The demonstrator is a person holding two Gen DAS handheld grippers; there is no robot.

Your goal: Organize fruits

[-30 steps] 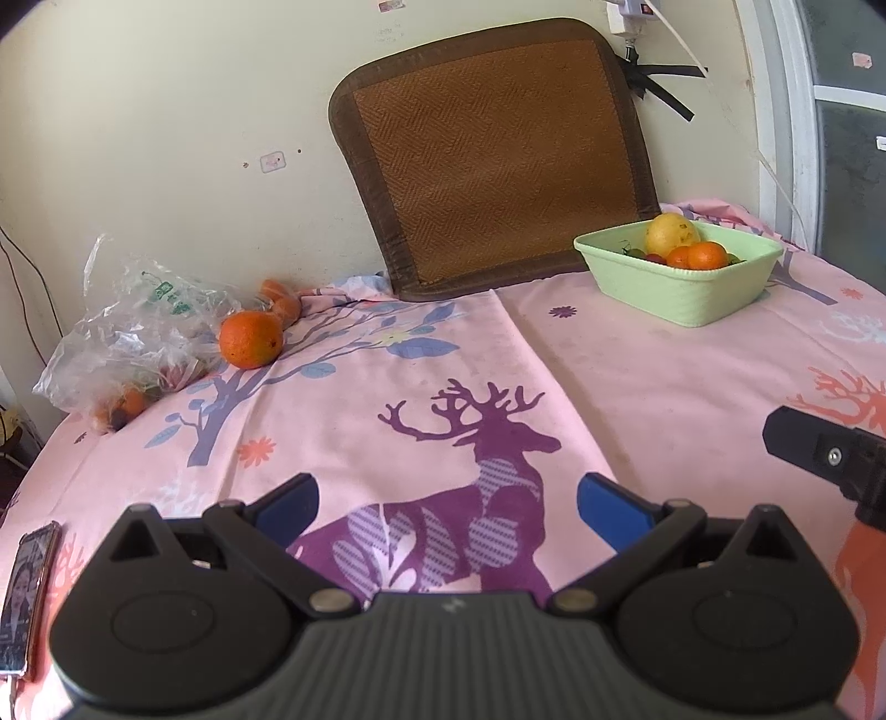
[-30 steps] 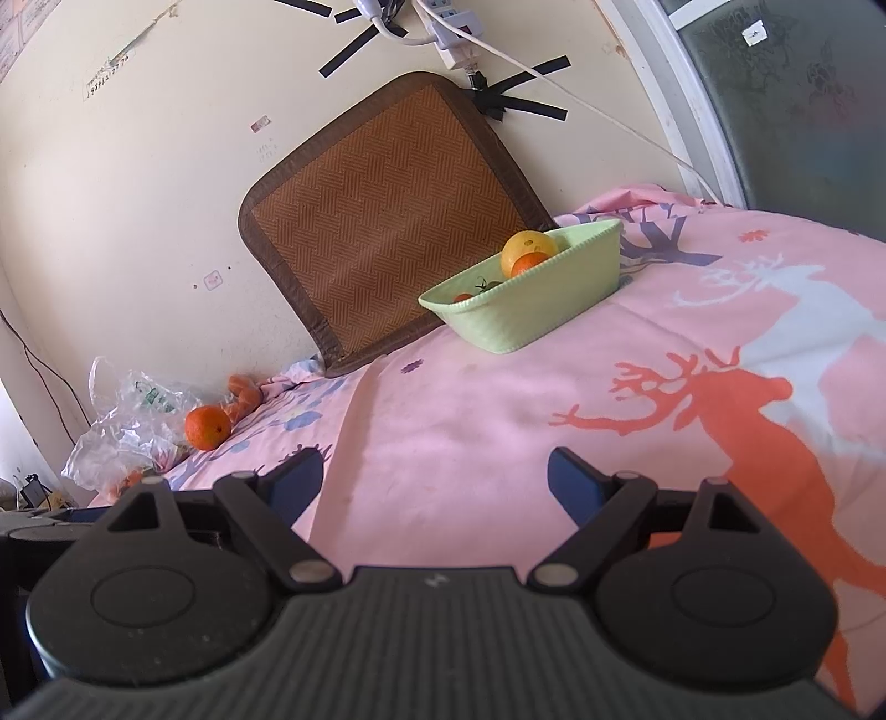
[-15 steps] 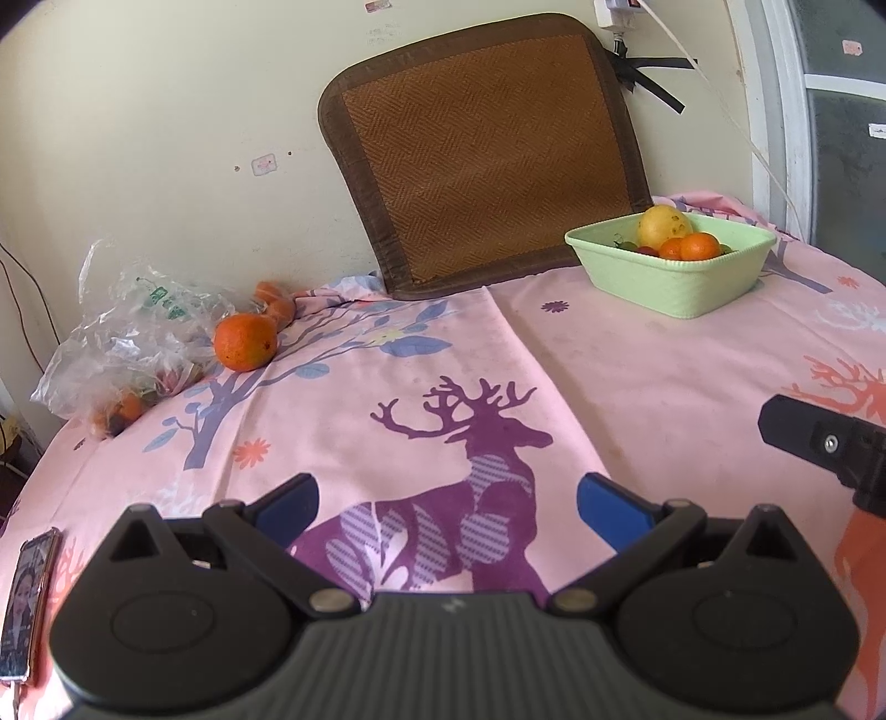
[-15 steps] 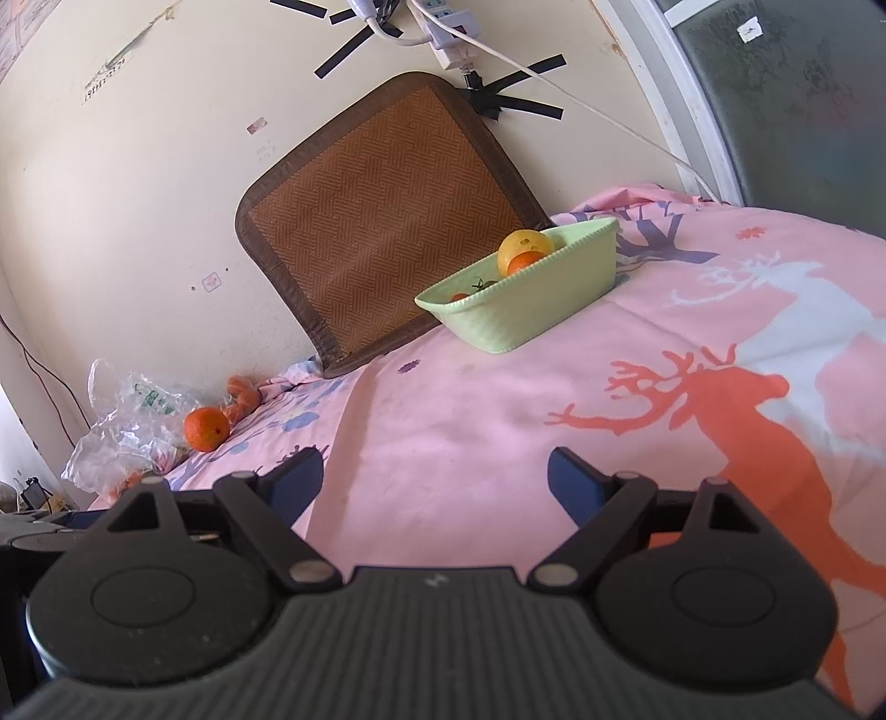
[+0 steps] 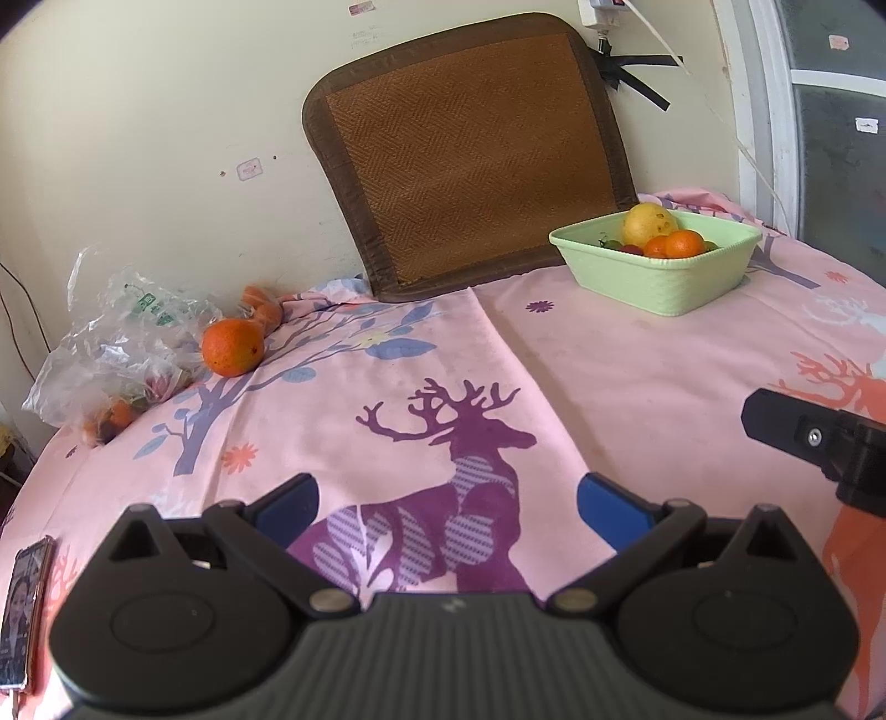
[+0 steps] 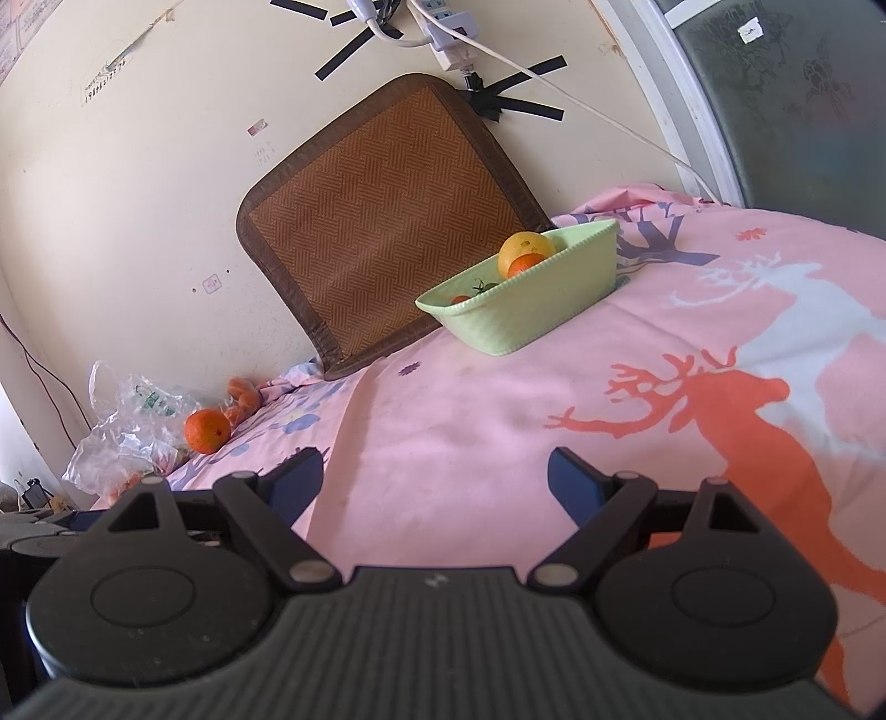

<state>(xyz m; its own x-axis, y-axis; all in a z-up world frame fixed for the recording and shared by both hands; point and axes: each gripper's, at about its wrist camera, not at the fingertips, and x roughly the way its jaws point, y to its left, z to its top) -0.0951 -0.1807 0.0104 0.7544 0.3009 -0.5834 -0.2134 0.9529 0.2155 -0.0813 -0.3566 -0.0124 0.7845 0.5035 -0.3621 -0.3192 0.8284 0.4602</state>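
Note:
A loose orange [image 5: 232,347] lies on the pink deer-print cloth at the far left, next to a clear plastic bag [image 5: 116,343] with more fruit inside; it also shows in the right wrist view [image 6: 206,431]. A light green basket [image 5: 659,271] at the far right holds a yellow fruit [image 5: 649,220], oranges and small dark fruit; it also shows in the right wrist view [image 6: 526,304]. My left gripper [image 5: 446,498] is open and empty, low over the cloth. My right gripper [image 6: 434,479] is open and empty too.
A brown woven mat [image 5: 470,149] leans on the wall behind the table. A phone [image 5: 22,598] lies at the near left edge. Part of the right gripper [image 5: 819,437] shows at the right of the left wrist view. A cable and taped power strip [image 6: 443,27] hang on the wall.
Both views have shifted slightly; the basket and orange sit a little lower and leftward in the left view. Both grippers stay open and empty.

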